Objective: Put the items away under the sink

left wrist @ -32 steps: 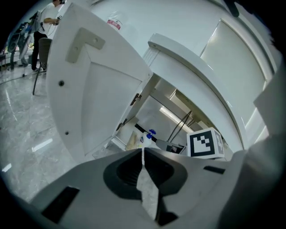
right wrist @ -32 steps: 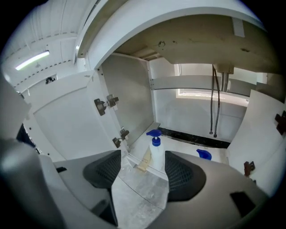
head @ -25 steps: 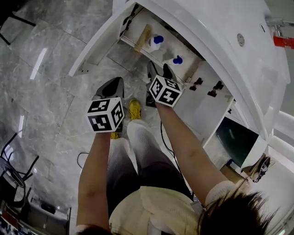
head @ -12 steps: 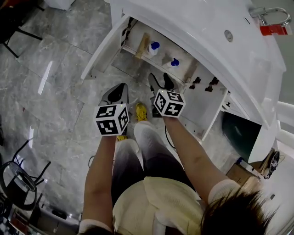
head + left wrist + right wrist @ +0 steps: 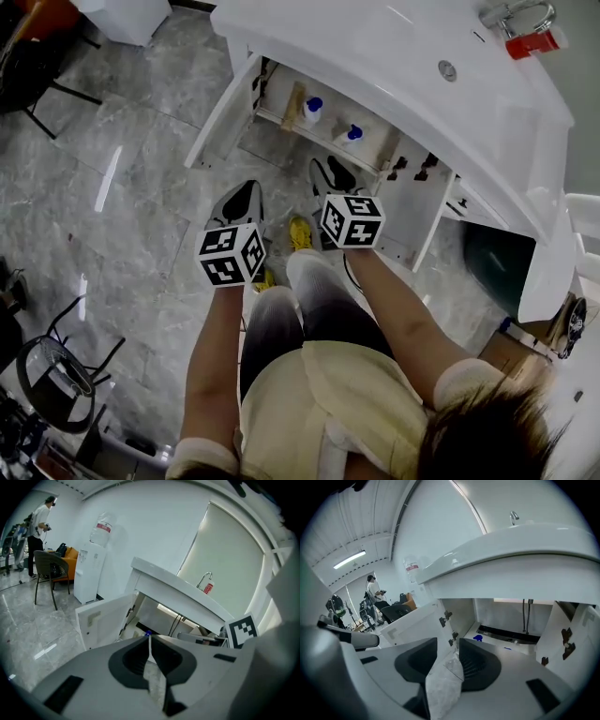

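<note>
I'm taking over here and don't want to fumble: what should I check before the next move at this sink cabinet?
1. Doors open: ok, the left door and right door stand wide.
2. Items stowed: ok, a blue-capped bottle and a second bottle stand inside the cabinet.
3. Left hand-held gripper free: ok, jaws together on nothing.
4. Right hand-held gripper free: ok, jaws apart, just been closing, nothing between them.
5. Anything left to stow: cannot tell; only a red bottle beside the tap shows.
</note>
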The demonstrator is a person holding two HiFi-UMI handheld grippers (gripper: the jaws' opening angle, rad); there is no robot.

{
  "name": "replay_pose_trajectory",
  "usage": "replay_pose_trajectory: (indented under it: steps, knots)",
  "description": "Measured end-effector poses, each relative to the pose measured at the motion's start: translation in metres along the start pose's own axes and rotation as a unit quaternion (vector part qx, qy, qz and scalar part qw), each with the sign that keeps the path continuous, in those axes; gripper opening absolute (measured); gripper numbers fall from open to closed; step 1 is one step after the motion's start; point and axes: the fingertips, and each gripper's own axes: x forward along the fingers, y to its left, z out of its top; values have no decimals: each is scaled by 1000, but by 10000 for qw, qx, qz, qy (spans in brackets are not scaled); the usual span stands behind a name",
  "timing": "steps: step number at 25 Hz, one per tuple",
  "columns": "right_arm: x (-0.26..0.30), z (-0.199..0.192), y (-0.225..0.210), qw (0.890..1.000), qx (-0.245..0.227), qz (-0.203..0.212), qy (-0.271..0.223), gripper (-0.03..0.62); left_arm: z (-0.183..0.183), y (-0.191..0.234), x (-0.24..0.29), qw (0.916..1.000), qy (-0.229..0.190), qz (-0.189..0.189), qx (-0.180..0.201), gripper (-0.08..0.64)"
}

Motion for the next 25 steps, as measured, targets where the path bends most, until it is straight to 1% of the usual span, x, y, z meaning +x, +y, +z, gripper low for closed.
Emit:
replay_pose_trajectory:
  steps: [9, 14, 25]
  knots:
    - [-38, 27, 24, 9999, 75, 75, -62, 86, 28, -13, -35, 9995, -308, 22, -71, 49]
    - [-61, 37, 38, 9998, 34, 186, -70, 66, 36, -19, -56, 9989, -450, 89, -72, 49]
    - [-96, 67, 61, 9990, -85, 339, -282, 38, 51, -31, -97, 9971, -739, 179, -9, 49]
